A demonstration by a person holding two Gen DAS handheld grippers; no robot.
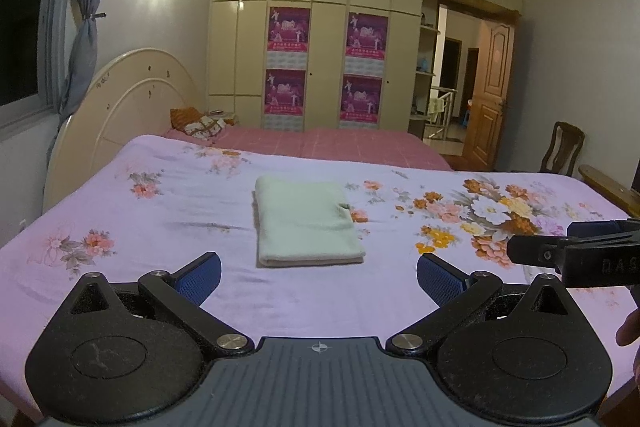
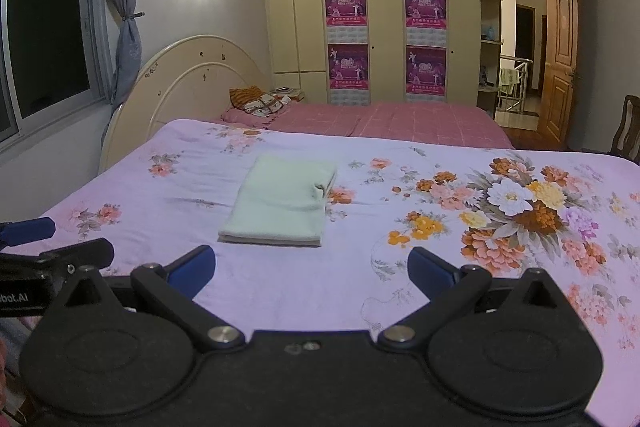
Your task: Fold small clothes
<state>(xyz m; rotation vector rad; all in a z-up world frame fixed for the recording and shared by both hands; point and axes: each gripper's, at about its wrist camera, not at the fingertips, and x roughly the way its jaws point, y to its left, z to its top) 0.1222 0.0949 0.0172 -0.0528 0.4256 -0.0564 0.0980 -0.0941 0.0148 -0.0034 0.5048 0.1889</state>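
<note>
A pale green cloth (image 1: pixel 306 223) lies folded into a neat rectangle on the lilac flowered bedsheet (image 1: pixel 152 227). My left gripper (image 1: pixel 319 277) hovers just in front of it, open, with nothing between its blue pads. In the right wrist view the same folded cloth (image 2: pixel 280 203) sits ahead and a little left of my right gripper (image 2: pixel 311 267), which is also open and empty. Each gripper shows at the edge of the other's view: the right gripper (image 1: pixel 538 245) at the right side, the left gripper (image 2: pixel 78 237) at the left side.
A pink checked cover (image 2: pixel 400 123) with a patterned pillow (image 2: pixel 260 103) lies beyond the sheet, against a cream headboard (image 2: pixel 192 75). A wardrobe (image 2: pixel 384 27) stands behind, an open wooden door (image 2: pixel 560 63) and a chair (image 1: pixel 562 147) to the right, a window (image 2: pixel 44 35) on the left.
</note>
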